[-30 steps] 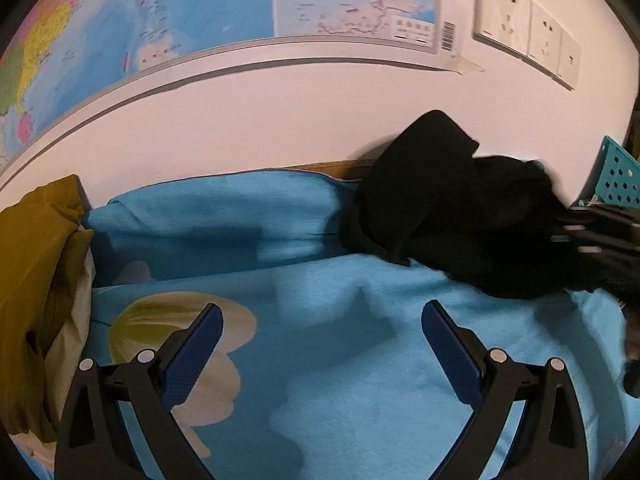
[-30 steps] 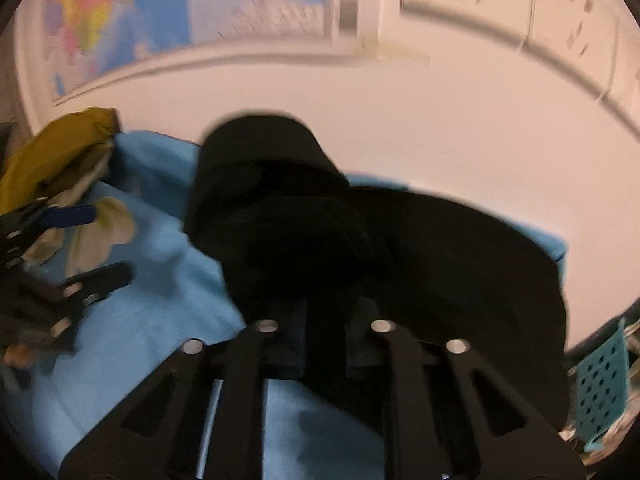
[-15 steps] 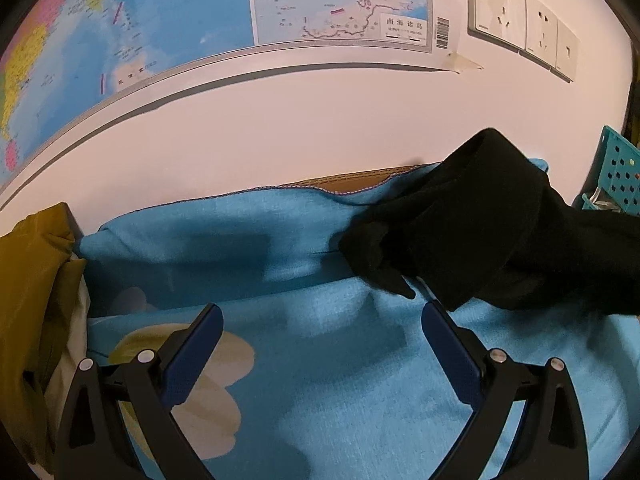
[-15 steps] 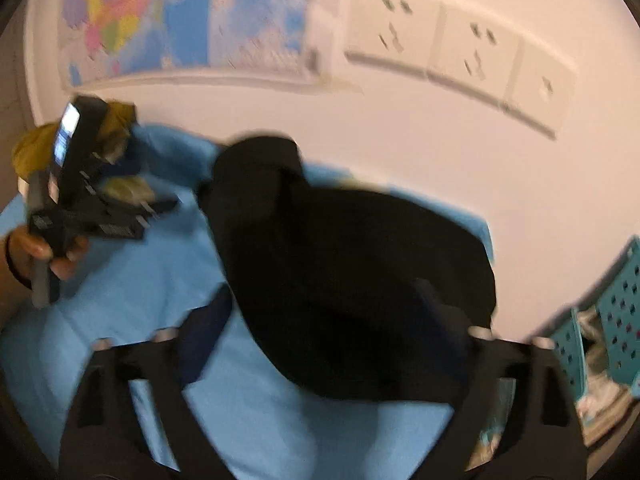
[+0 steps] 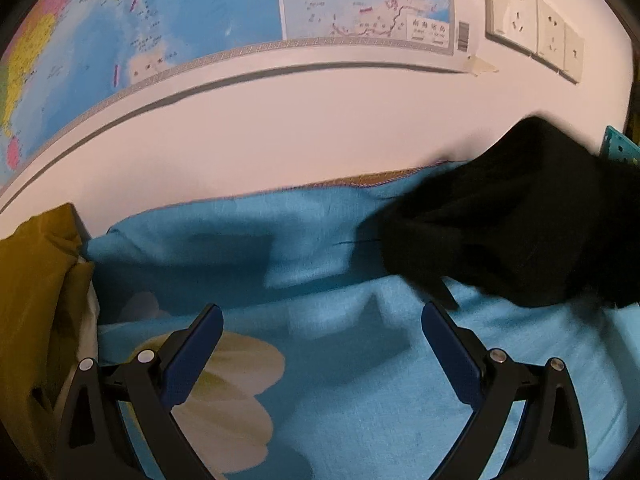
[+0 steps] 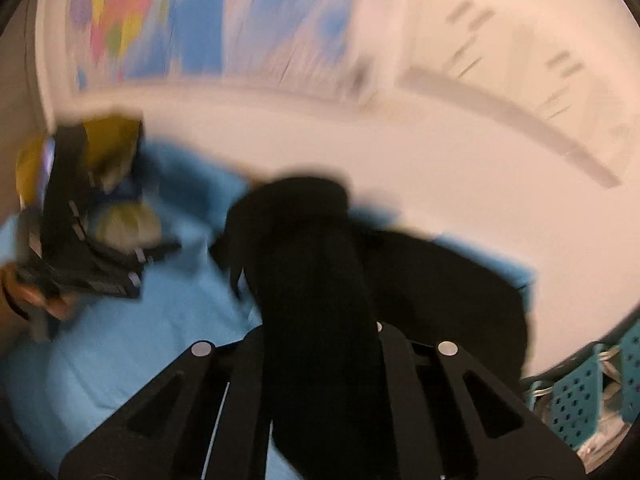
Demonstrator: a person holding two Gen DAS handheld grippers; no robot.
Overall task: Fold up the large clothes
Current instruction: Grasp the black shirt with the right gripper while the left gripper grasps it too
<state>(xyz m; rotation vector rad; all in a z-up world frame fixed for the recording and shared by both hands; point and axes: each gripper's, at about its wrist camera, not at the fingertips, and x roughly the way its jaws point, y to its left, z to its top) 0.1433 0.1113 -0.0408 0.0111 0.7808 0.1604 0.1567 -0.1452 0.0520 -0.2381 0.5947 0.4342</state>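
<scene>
Left gripper [image 5: 320, 344]: fingers spread wide, blue pads [image 5: 192, 356] facing each other, nothing between them, pointing forward and slightly down.
Left hand [image 6: 36, 300]: wrapped round the left gripper's handle, blurred in the right wrist view.
Right gripper [image 6: 320, 340]: fingers drawn close together, clamped on black cloth [image 6: 316, 280]; fingertips hidden by it.
</scene>
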